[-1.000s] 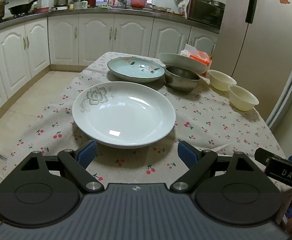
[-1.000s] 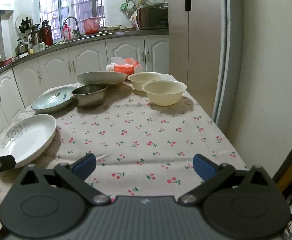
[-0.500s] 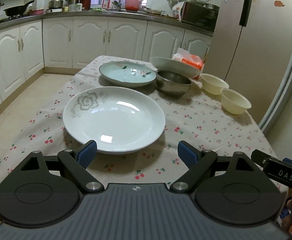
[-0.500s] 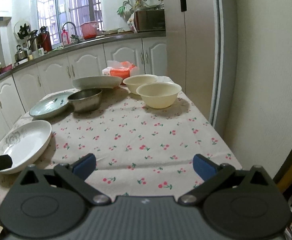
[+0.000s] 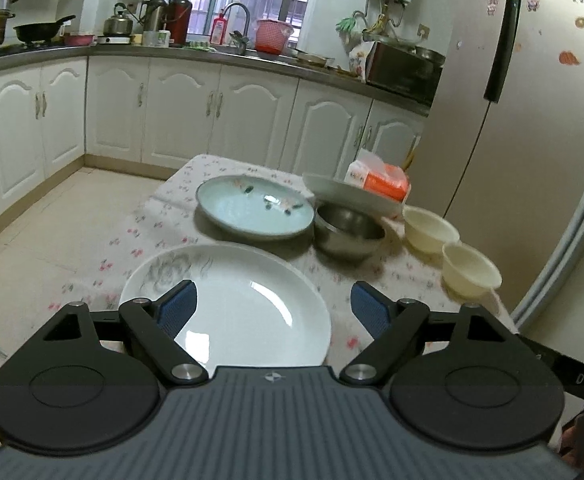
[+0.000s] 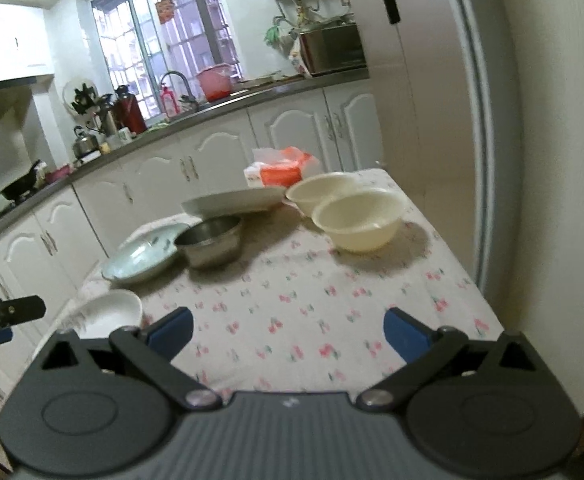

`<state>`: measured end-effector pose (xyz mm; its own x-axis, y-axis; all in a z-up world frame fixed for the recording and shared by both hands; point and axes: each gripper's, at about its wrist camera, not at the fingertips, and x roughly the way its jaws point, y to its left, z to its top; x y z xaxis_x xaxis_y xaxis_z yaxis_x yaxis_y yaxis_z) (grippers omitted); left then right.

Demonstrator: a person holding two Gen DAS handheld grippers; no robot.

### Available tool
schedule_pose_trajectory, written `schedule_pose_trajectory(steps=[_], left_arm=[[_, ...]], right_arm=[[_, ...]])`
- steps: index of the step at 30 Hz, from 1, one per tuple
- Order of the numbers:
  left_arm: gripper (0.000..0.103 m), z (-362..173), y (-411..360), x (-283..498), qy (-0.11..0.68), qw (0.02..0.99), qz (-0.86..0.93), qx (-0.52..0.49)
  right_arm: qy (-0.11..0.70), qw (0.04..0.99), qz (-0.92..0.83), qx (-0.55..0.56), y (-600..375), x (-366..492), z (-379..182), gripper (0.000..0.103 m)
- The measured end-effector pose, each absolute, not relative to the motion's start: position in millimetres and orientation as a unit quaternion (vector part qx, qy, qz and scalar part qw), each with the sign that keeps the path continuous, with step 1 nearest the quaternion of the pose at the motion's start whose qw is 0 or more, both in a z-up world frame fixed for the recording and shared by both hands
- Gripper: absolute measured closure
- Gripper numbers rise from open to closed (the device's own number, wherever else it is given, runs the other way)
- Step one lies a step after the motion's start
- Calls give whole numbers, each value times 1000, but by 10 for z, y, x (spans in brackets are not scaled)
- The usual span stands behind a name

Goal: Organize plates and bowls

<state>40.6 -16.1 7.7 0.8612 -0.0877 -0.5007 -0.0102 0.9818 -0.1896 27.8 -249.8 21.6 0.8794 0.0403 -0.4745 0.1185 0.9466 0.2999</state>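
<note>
Left wrist view: white plate (image 5: 236,304) lay directly ahead of my left gripper (image 5: 274,308).
Its fingers were spread wide, empty; my right gripper (image 6: 288,332), likewise spread, sat farther off.

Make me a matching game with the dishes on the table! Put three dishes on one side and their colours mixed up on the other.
Dishes:
1. big plate nearest the left gripper
2. plate with painted fish
3. metal bowl

Colours:
A. shiny grey
B. white with a grey flower
C. pale blue-green

Pairs: 1-B, 2-C, 3-A
</note>
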Motion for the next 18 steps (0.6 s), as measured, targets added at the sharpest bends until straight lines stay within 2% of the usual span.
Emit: schedule_pose_trajectory(steps=[1,3,5,7,8,11,13,15,18], left_arm=[[1,89,-163,476,265,959,-24,-99],[9,104,-192,604,269,956,-31,-114],[11,119,-231,731,272,954,-35,-123],[18,123,-273,872,280,949,-41,-136],[26,132,-273,938,284,947,-44,-143],[40,92,-325,1176,310,934,-58,-165],[44,52,-385,1355,325,929,-60,-169],[54,24,-451,1491,329,928,-55,-164],[58,-32,-509,1675,338,926,-55,-162]], right_arm=[[244,956,-15,163,-2508,335,239,5],[240,957,-2,165,-2519,470,298,7],[237,956,12,170,-2536,621,342,9],[236,956,25,174,-2531,769,358,10],[238,954,32,179,-2531,851,356,11],[241,948,60,200,-2540,1075,320,17],[245,944,66,209,-2548,1239,290,18],[251,938,75,226,-2581,1384,244,22],[264,926,84,257,-2618,1624,150,30]])
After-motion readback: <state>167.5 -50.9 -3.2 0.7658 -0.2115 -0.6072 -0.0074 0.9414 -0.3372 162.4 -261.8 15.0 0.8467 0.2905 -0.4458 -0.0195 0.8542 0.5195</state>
